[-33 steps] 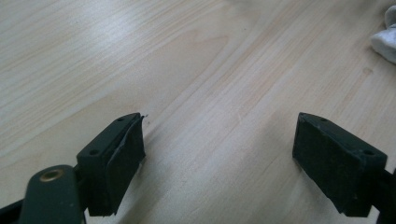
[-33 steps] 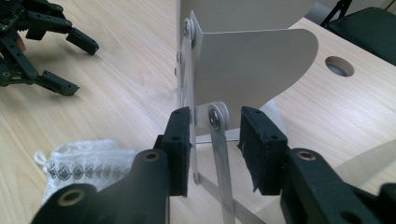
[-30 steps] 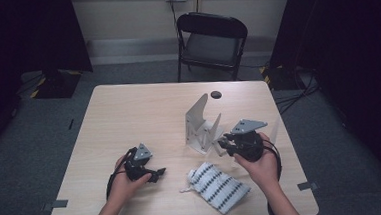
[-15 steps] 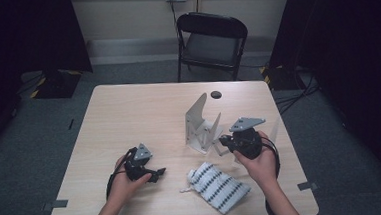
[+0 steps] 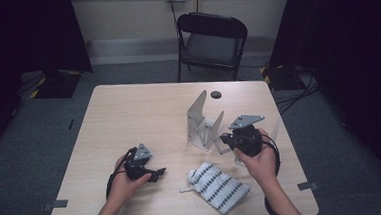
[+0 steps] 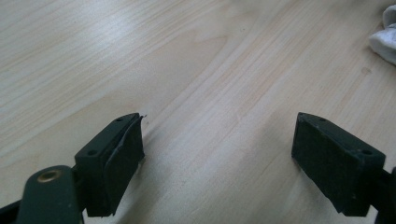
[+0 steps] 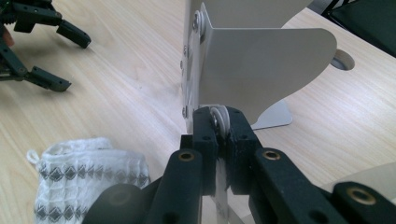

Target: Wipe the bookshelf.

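A white metal stand (image 5: 202,119) of bent plates stands upright right of the table's middle. My right gripper (image 5: 224,139) reaches to its foot from the right. In the right gripper view the right gripper (image 7: 223,123) is shut on a small white round part at the base of the stand (image 7: 261,60). My left gripper (image 5: 157,174) rests low over the table at front left, open, with bare wood between its jaws (image 6: 217,154). It also appears far off in the right gripper view, the left gripper (image 7: 77,63) open there too.
A white pouch with dark patterned stripes (image 5: 218,186) lies near the front edge between the hands, also seen as the pouch (image 7: 88,186) and its corner (image 6: 385,32). A dark cable hole (image 5: 216,94) sits behind the stand. A black folding chair (image 5: 212,41) stands beyond the light wooden table (image 5: 129,116).
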### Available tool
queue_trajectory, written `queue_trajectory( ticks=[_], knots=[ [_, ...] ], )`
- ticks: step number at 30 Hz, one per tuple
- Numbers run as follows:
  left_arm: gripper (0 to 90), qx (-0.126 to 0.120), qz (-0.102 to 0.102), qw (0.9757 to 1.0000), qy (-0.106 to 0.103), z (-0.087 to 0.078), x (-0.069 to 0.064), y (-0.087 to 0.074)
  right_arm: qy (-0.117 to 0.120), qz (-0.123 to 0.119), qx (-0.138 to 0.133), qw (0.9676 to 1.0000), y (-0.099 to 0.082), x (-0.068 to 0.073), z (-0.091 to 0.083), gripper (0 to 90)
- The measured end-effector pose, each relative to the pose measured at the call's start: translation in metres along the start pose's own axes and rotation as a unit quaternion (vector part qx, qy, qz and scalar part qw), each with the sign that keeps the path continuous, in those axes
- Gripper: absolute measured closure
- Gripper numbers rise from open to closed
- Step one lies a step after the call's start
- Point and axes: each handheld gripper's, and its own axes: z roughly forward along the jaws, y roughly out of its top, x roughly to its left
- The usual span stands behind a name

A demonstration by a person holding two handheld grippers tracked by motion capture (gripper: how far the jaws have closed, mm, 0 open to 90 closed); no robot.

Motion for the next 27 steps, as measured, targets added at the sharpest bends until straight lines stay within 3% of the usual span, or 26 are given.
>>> queue_trajectory(
  ticks=[27],
  knots=[
    [16.2, 0.000, 0.000, 1.0000, -0.001, 0.000, 0.000, 0.000, -0.036, 0.035, -0.026, 0.9984, 0.017, -0.018, -0.016, 84.7]
  ],
)
